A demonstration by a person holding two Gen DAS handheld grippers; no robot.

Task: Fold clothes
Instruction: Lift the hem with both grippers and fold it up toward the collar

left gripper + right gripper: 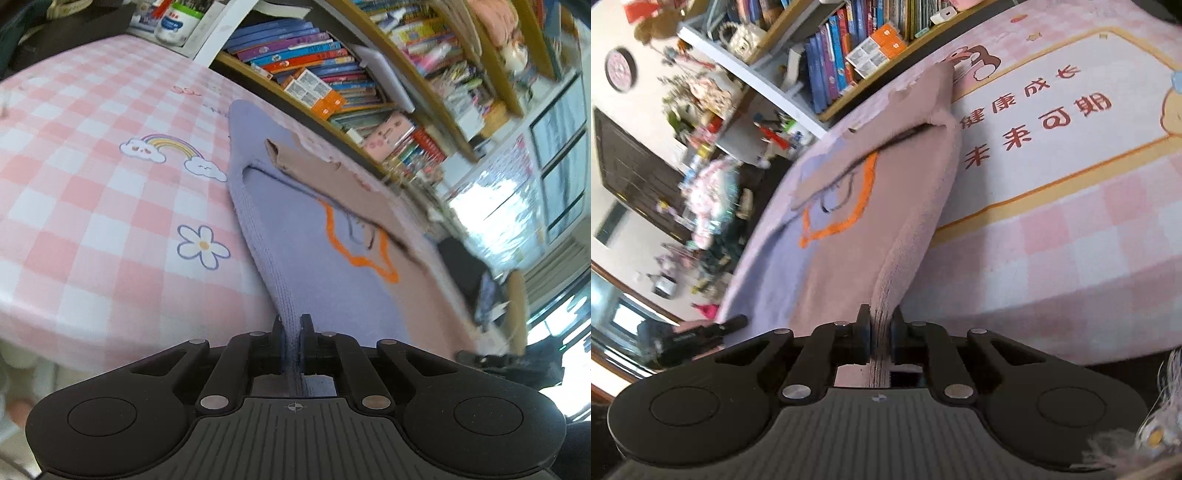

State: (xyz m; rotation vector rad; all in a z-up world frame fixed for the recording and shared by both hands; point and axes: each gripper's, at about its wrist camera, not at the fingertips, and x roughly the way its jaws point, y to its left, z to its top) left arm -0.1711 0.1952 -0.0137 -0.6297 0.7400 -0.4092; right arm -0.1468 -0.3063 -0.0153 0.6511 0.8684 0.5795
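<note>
Both hand-held grippers, left and right, are pinching the ribbed hem of a soft, light, probably fleecy garment, sagging between them.

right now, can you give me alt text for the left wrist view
The left gripper is shut on the ribbed edge of a lilac garment with an orange outline print, stretched taut over a pink checked cloth printed with a rainbow and a flower. Crowded bookshelves run behind.
</note>
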